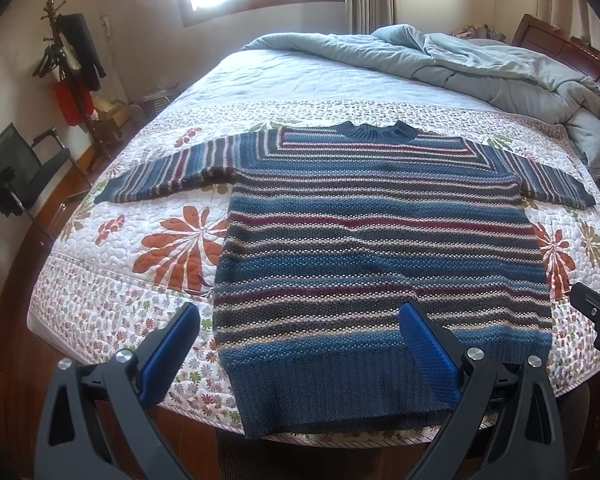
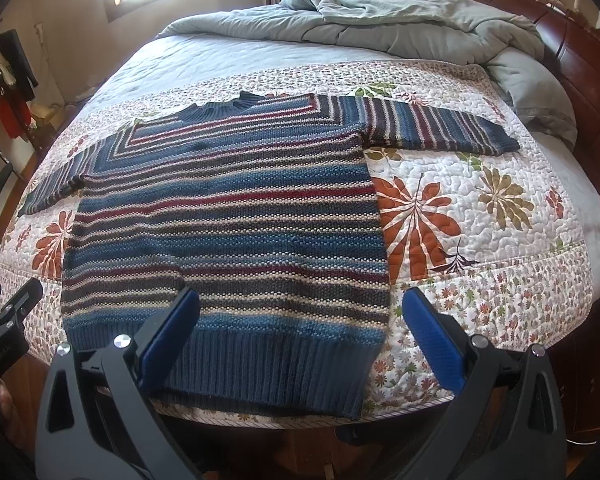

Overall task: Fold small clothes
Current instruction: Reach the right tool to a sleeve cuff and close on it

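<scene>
Striped blue-and-maroon knitted sweater [image 1: 380,248] lies flat on floral quilted bedspread [image 1: 112,280]. Left gripper [image 1: 300,352] and right gripper [image 2: 300,340] hover spread over its hem. Only the left view shows the black chair [image 1: 16,172] beyond the sweater's sleeve.

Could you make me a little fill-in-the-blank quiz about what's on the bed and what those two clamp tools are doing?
1. The striped sweater lies spread flat on a quilt printed with ____.
2. Both sleeves are stretched out to the sides, so the sweater is not yet ____.
3. The left gripper and right gripper both have their jaws ____.
4. A rumpled grey-blue duvet is bunched near the wooden ____.

Missing words: flowers; folded; open; headboard
</scene>
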### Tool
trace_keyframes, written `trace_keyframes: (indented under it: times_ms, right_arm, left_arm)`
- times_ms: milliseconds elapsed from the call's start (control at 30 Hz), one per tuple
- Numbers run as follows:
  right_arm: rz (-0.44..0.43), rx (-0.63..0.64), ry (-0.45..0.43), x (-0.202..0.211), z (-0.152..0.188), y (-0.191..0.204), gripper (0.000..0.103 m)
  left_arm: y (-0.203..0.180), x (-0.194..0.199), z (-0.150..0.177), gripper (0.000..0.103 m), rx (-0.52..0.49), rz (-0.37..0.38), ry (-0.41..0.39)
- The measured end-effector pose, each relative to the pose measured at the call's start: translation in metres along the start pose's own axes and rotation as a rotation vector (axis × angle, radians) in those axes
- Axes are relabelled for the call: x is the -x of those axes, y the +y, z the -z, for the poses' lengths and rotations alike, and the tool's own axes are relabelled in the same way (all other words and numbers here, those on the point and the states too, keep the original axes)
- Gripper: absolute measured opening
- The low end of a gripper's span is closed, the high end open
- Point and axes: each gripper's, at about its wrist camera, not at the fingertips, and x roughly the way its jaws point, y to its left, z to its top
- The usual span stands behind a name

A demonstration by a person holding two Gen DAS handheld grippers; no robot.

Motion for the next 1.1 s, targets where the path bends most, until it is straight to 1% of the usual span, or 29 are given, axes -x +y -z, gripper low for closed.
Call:
trace_keyframes:
  times_ms: [233, 367, 467, 567, 600, 700, 767, 800, 833, 867, 900, 1000, 1100]
  right_arm:
    - [-0.001, 0.005, 0.007, -0.003, 0.0, 0.0, 0.101]
    - [-0.007, 0.017, 0.016, -0.009, -0.004, -0.003, 0.101]
    - [-0.016, 0.005, 0.037, -0.019, -0.016, -0.018, 0.101]
    - [-0.012, -0.021, 0.05, -0.03, -0.035, -0.043, 0.101]
    - [0.001, -0.024, 0.049, -0.034, -0.042, -0.052, 0.101]
    - [0.097, -0.023, 0.054, -0.054, -0.076, -0.094, 0.101]
    - [0.125, -0.033, 0.07, -0.07, -0.096, -0.121, 0.101]
    - [0.135, -0.049, 0.085, -0.079, -0.106, -0.136, 0.101]
    - [0.138, -0.083, 0.104, -0.093, -0.12, -0.159, 0.101]
    - [0.134, -0.105, 0.108, -0.1, -0.127, -0.174, 0.101]
    - [0.138, -0.141, 0.121, -0.114, -0.14, -0.198, 0.101]
    - [0.182, -0.191, 0.148, -0.142, -0.163, -0.245, 0.101]
    - [0.236, -0.229, 0.19, -0.18, -0.184, -0.299, 0.101]
  left_arm:
    - [-0.001, -0.001, -0.001, 0.099, 0.0, 0.001, 0.002]
    - [-0.004, -0.009, -0.007, 0.099, -0.002, 0.0, 0.01]
    - [-0.013, -0.023, -0.019, 0.099, -0.007, -0.002, 0.022]
    - [-0.029, -0.04, -0.038, 0.099, -0.021, -0.005, 0.031]
    - [-0.038, -0.047, -0.047, 0.099, -0.025, 0.005, 0.033]
    - [-0.066, -0.067, -0.074, 0.099, -0.038, 0.027, 0.043]
    - [-0.095, -0.083, -0.097, 0.099, -0.054, 0.051, 0.047]
    - [-0.11, -0.092, -0.107, 0.099, -0.065, 0.058, 0.054]
    - [-0.129, -0.103, -0.12, 0.099, -0.079, 0.073, 0.063]
    - [-0.147, -0.113, -0.131, 0.099, -0.088, 0.081, 0.074]
    - [-0.169, -0.126, -0.144, 0.099, -0.095, 0.089, 0.082]
    - [-0.217, -0.153, -0.168, 0.099, -0.097, 0.099, 0.093]
    - [-0.271, -0.181, -0.189, 0.099, -0.093, 0.134, 0.118]
